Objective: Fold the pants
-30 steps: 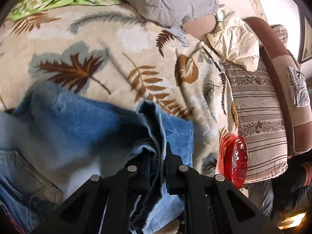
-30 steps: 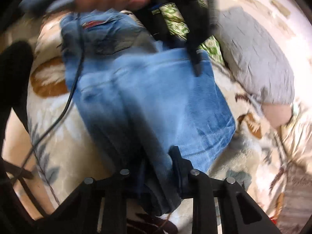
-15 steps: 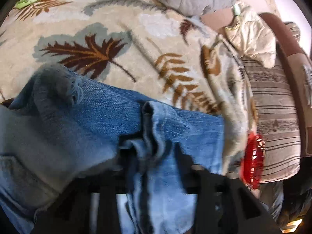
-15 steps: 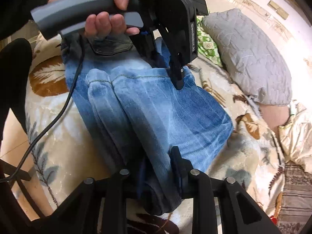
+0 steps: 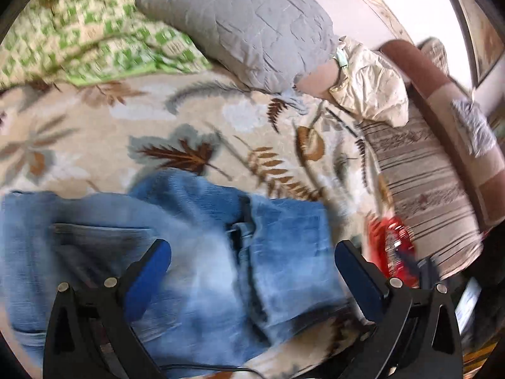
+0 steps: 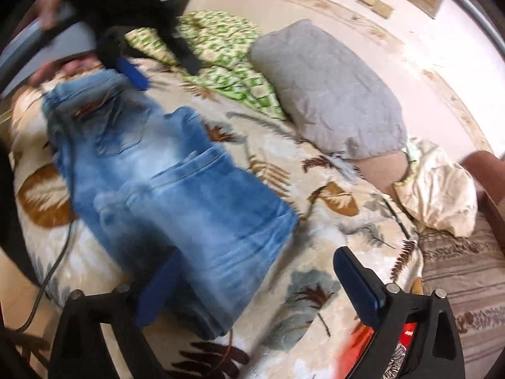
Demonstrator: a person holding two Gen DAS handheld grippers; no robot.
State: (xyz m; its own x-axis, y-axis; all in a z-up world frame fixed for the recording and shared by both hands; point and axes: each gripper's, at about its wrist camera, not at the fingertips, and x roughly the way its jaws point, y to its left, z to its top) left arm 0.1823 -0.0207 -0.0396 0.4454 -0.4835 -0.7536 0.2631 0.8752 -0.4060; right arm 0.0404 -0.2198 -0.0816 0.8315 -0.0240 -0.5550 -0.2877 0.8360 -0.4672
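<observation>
1. I am watching both tools spreading their jaws wide, and neither is holding anything.
2. My left tool (image 5: pixel 252 259) is hovering over the jeans (image 5: pixel 195 252), its blue pads (image 5: pixel 148 281) standing far apart with denim showing below the gap and no pad pressing on it.
3. My right tool (image 6: pixel 252 281) is opening too; the folded end of the jeans (image 6: pixel 176 202) is lying partly between its pads (image 6: pixel 356 287), free of both.
4. The jeans are lying folded on the leaf-patterned blanket (image 6: pixel 315 297) covering the bed, toward its near edge, with a back pocket facing up.
5. In the right wrist view, the left tool (image 6: pixel 161 63) is hanging blurred above the waistband end, a hand (image 6: pixel 50 9) gripping its handle.
6. A grey pillow (image 5: pixel 240 22) and a green checked cloth (image 5: pixel 94 41) are sitting at the bed's far edge.
7. A red packet (image 5: pixel 391 249) is lying beside the striped cushion (image 5: pixel 423 189).
</observation>
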